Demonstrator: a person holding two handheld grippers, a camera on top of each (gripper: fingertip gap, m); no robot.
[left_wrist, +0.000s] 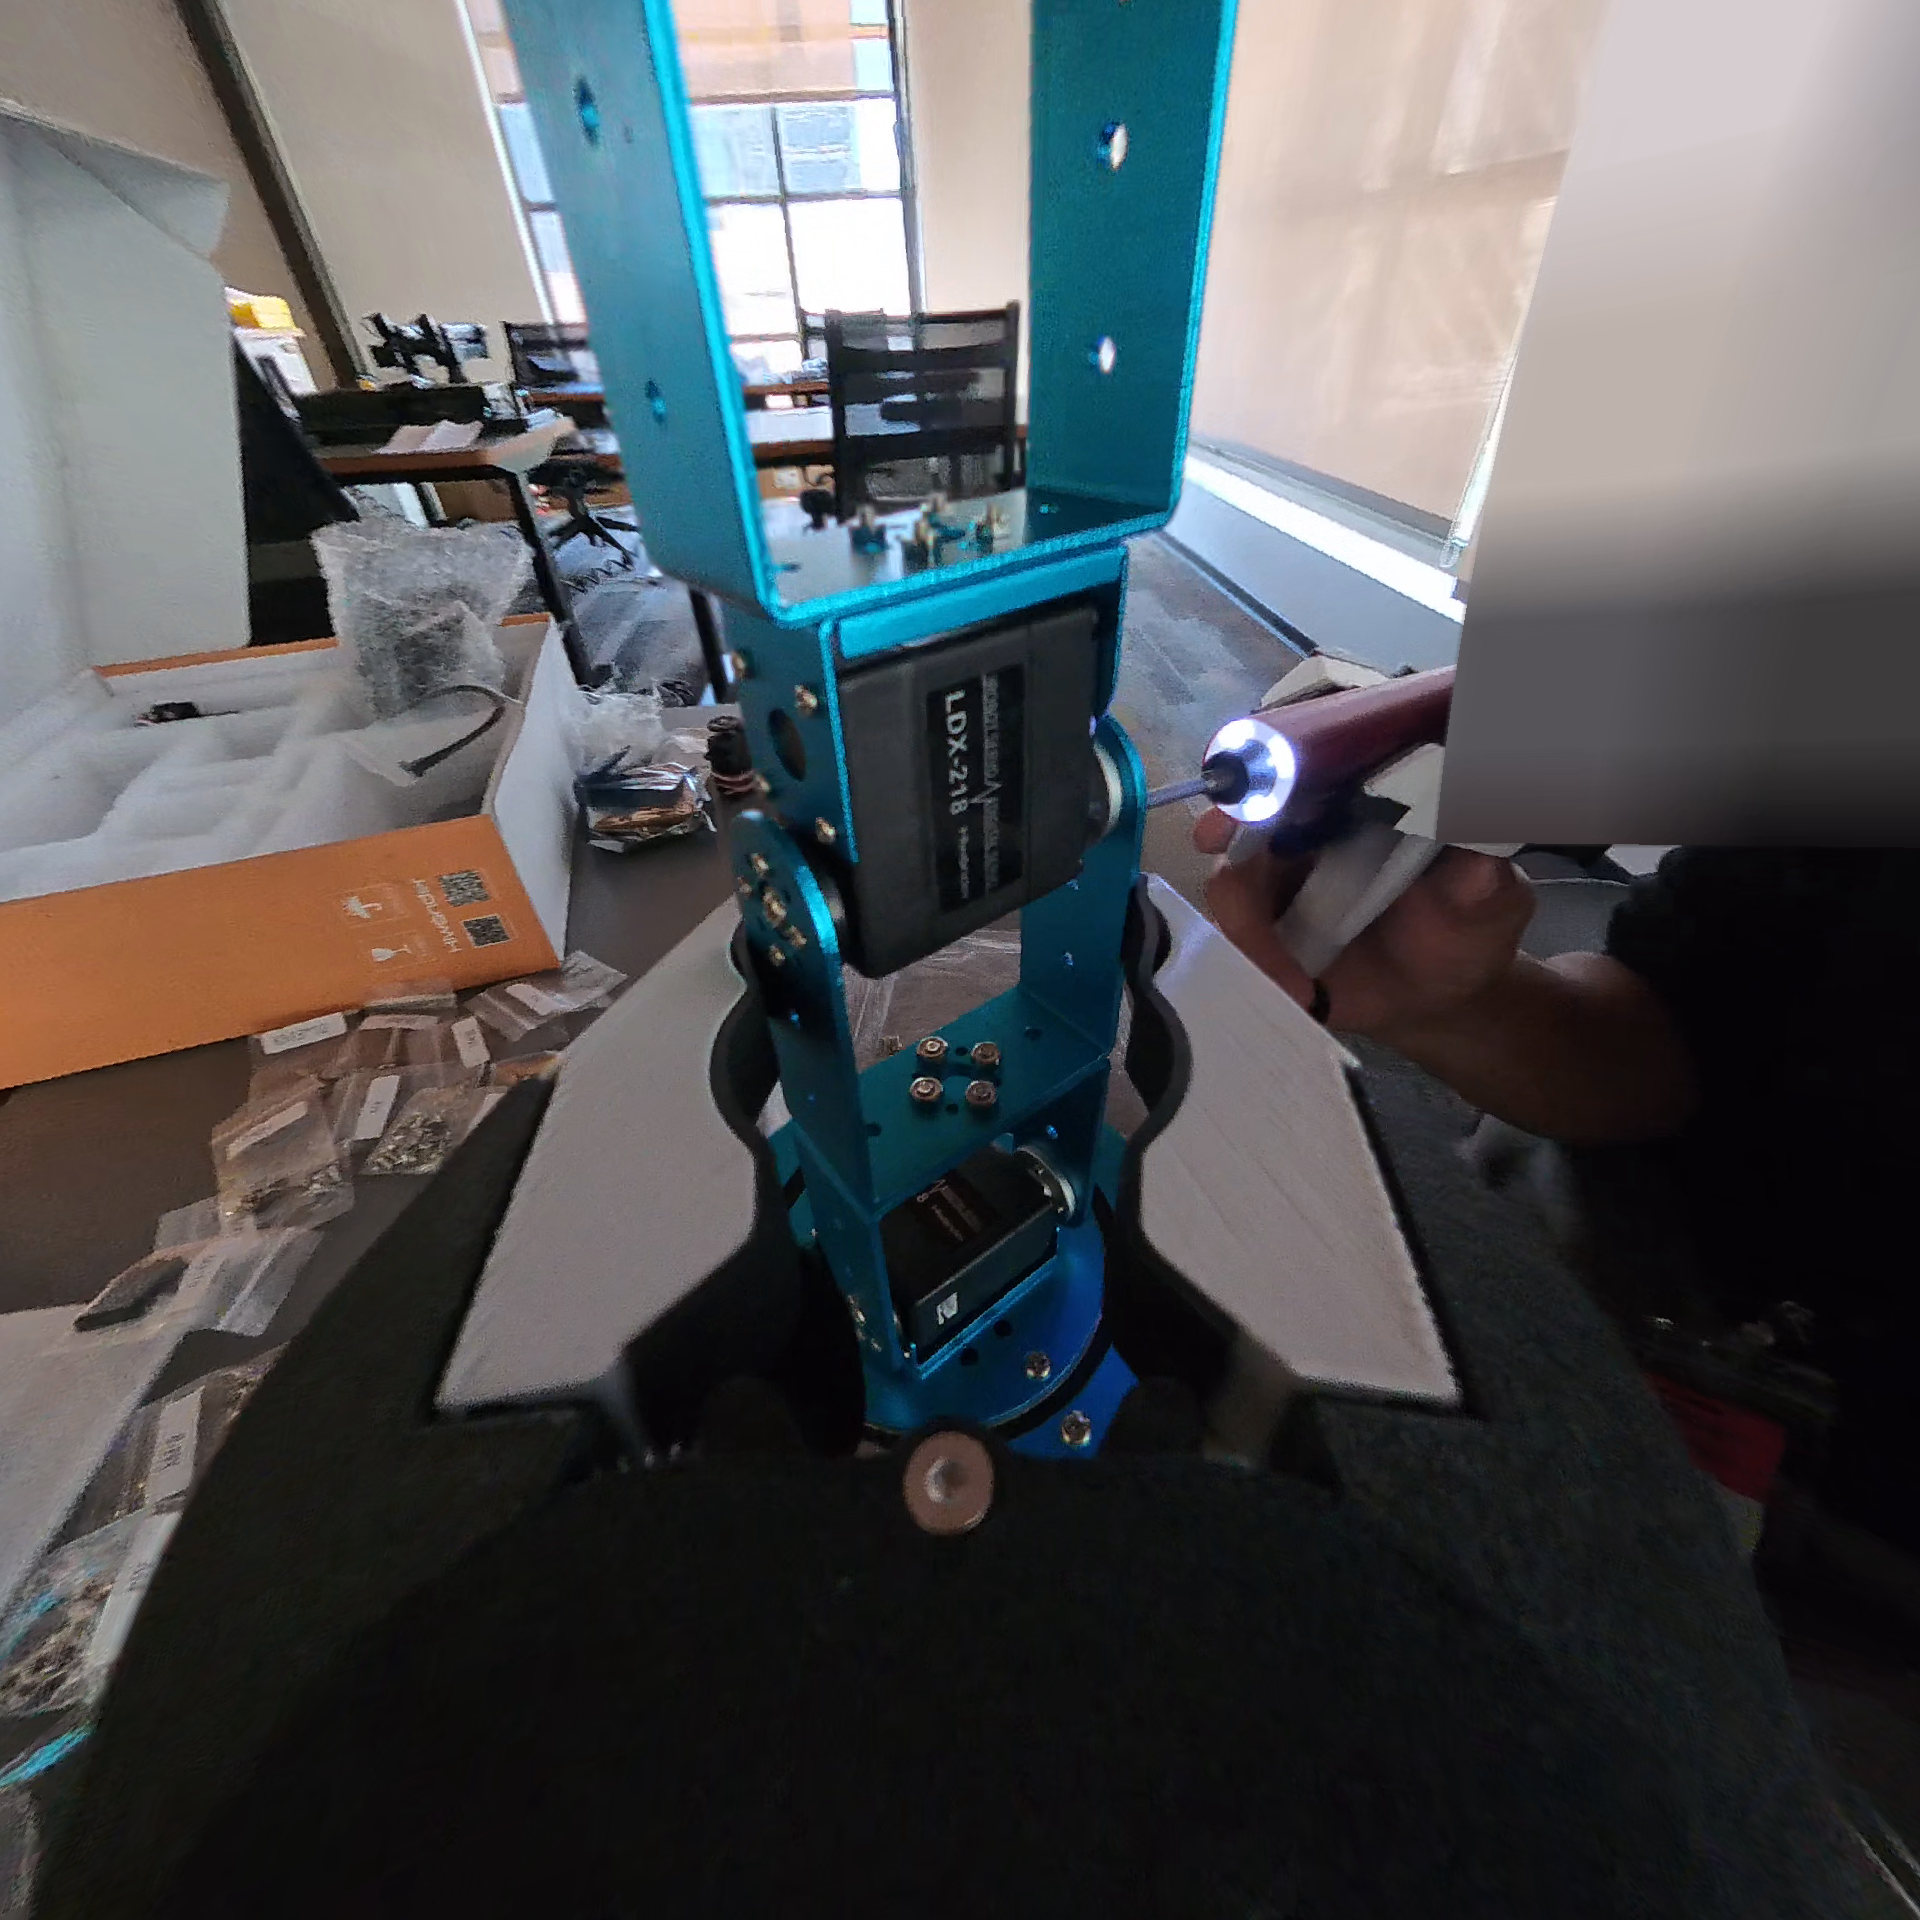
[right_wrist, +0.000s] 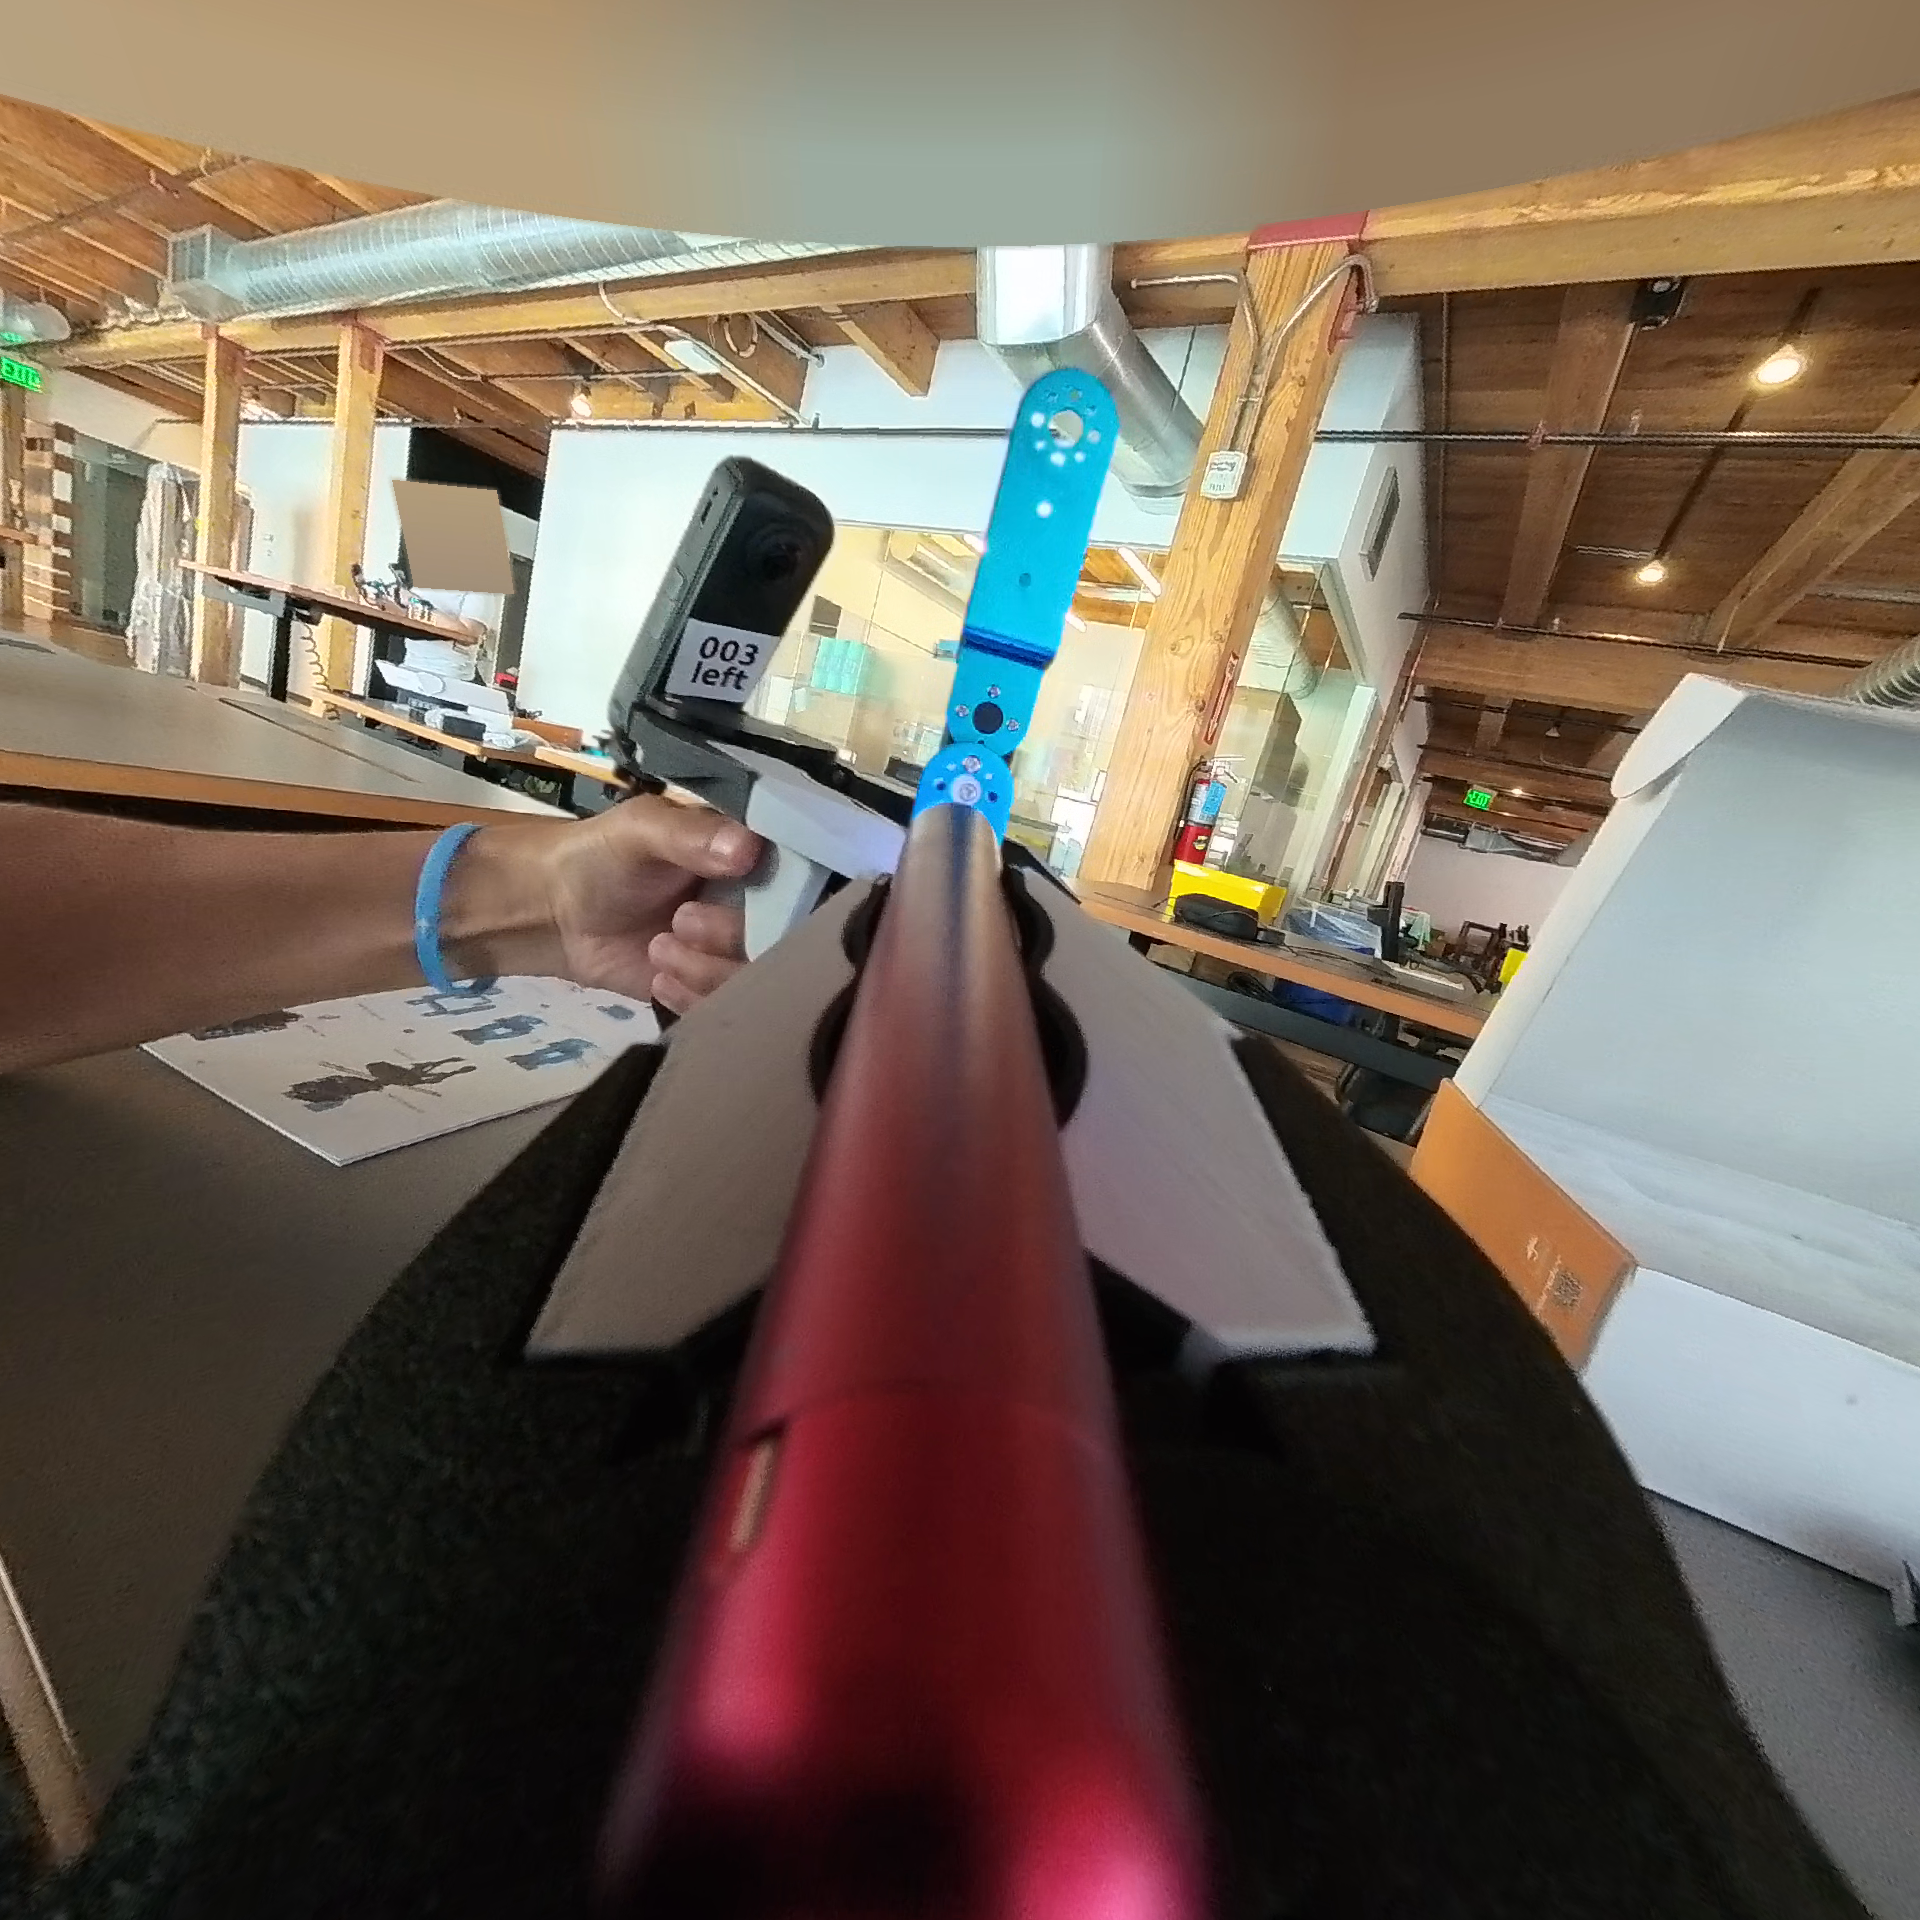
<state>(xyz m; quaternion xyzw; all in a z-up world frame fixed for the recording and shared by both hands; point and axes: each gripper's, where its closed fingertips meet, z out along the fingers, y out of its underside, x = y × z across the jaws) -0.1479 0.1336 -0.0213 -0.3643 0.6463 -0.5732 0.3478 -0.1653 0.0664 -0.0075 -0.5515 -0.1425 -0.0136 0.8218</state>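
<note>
A blue metal robot arm (left_wrist: 935, 831) with black servos stands upright. My left gripper (left_wrist: 940, 997) is shut on its lower bracket, one finger on each side. My right gripper (right_wrist: 951, 935) is shut on a red electric screwdriver (right_wrist: 914, 1351) that runs forward between the fingers. The screwdriver also shows in the left wrist view (left_wrist: 1340, 748), its tip light on and its bit against the round blue horn on the right side of the upper servo. In the right wrist view the blue arm (right_wrist: 1023, 582) rises beyond the screwdriver tip, with the left gripper's camera (right_wrist: 727, 592) and a hand (right_wrist: 623, 894) beside it.
An open orange and white box (left_wrist: 291, 831) with foam and bubble wrap lies on the table at the left, also seen in the right wrist view (right_wrist: 1662, 1195). Several small bags of screws (left_wrist: 343, 1122) lie before it. A printed instruction sheet (right_wrist: 395, 1070) lies on the dark table. Desks and chairs stand behind.
</note>
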